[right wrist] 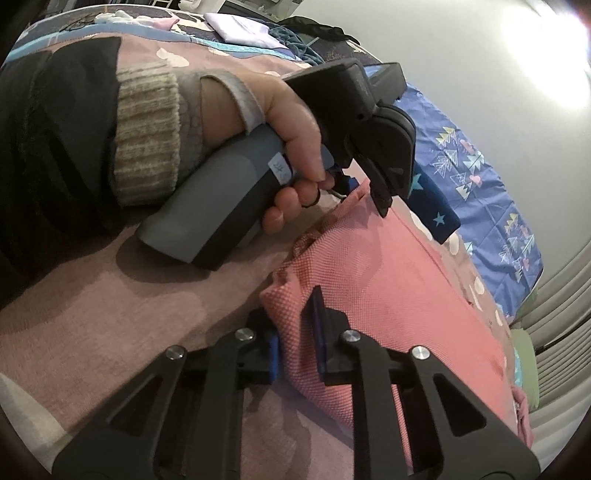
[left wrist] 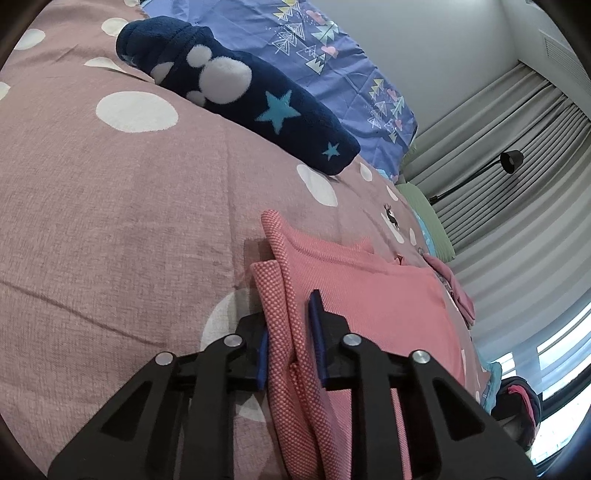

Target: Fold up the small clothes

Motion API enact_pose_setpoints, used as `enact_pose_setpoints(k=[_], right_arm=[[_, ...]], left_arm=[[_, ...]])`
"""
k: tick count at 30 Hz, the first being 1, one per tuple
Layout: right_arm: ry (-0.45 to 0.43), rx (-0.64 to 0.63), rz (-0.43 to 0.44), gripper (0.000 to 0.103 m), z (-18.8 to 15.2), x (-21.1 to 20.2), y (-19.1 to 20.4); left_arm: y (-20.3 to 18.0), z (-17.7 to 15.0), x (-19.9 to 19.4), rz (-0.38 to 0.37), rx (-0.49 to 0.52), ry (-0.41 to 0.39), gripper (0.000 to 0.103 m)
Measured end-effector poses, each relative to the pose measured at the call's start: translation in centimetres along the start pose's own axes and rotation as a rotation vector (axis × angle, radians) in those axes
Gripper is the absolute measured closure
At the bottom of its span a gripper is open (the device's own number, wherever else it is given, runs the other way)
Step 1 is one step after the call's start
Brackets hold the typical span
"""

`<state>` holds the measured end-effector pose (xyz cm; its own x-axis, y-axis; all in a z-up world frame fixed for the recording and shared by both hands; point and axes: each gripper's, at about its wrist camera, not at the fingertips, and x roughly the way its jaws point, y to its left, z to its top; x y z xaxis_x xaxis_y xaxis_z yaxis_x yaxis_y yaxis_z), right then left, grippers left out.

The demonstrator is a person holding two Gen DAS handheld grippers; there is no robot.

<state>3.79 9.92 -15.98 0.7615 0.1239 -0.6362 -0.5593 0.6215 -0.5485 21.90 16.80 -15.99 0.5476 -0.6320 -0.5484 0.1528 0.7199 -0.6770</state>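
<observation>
A small pink knit garment (left wrist: pixel 376 295) lies on the pink polka-dot bed cover (left wrist: pixel 110 206). My left gripper (left wrist: pixel 290 332) is shut on a bunched edge of it, the fabric pinched between its blue pads. In the right wrist view my right gripper (right wrist: pixel 295 332) is shut on another corner of the same pink garment (right wrist: pixel 388 291). The left gripper (right wrist: pixel 369 122), held in a hand, grips the garment's far edge ahead of it.
A folded navy fleece piece (left wrist: pixel 243 96) with white spots and teal stars lies further up the bed. A blue patterned sheet (left wrist: pixel 332 59) lies beyond it. Grey curtains (left wrist: pixel 517 155) and a black lamp (left wrist: pixel 511 162) stand at the right. Other clothes (right wrist: pixel 240 29) lie at the far end.
</observation>
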Motion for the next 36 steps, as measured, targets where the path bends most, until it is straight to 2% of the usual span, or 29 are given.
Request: enact_pose_setpoints(k=[8, 12, 17, 22, 36], right_arm=[[-0.025, 0.088, 0.044, 0.096, -0.2, -0.3, -2.0], [-0.079, 0.221, 0.067, 0.097, -0.7, -1.5, -4.9], [-0.1, 0.423, 0.122, 0.098, -2.2, -3.1, -9.3], [-0.15, 0.509, 0.13, 0.098, -3.6, -5.2, -12.0], [-0.219, 0.74, 0.213, 0.098, -9.0, -8.0, -18.1]], left_arm=[[0.4, 0.0, -0.1, -0.026, -0.042, -0.011, 0.093], [-0.7, 0.2, 0.0, 0.029, -0.04, -0.017, 0.094], [-4.1, 0.9, -1.0, 0.065, -0.002, -0.046, 0.094], [-7.9, 1.4, -1.4, 0.105, 0.07, -0.058, 0.094], [-15.9, 1.7, 0.9, 0.171, 0.169, -0.031, 0.094]])
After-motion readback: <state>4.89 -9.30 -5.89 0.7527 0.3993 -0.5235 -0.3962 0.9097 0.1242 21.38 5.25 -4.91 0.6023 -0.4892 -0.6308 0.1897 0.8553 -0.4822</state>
